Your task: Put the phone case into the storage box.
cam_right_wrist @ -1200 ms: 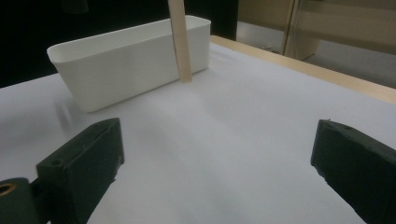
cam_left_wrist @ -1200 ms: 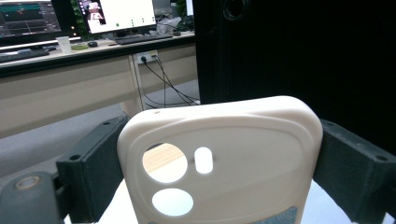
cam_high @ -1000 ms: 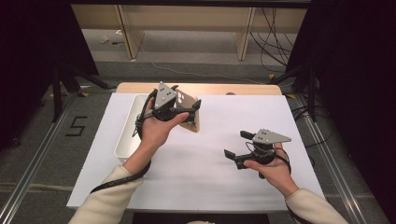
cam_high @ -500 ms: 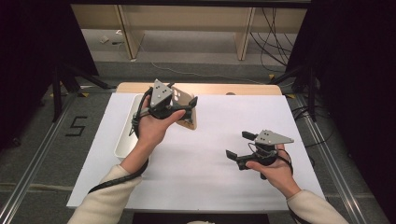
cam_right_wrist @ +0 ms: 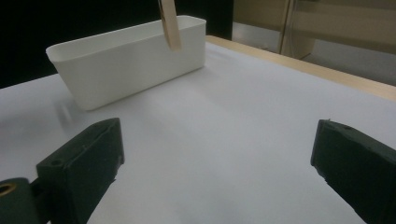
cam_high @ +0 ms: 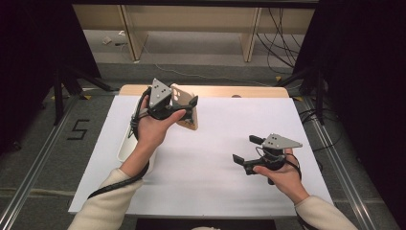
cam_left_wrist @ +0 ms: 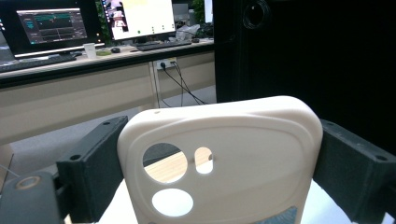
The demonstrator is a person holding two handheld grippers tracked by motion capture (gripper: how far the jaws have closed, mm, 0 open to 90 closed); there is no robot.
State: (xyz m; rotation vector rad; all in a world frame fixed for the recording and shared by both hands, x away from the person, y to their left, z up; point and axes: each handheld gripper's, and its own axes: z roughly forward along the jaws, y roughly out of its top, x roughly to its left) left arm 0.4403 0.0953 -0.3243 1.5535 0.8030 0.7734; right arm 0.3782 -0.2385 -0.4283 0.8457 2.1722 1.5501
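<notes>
Tabletop [cam_high: 215,143]: white-covered. White bin [cam_right_wrist: 126,56]: left edge. Cream phone case [cam_left_wrist: 219,158]: lifted near the far-left corner, pinched across its width by left gripper [cam_high: 184,108] jaws. Right gripper [cam_high: 246,153]: jaws spread, empty, near right edge. Step: carrying; next, likely lowering the case into the bin.

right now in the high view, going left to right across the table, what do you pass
white bin → left gripper shut on the cream phone case → bare stretch of the white table → right gripper, jaws open with nothing between them
</notes>
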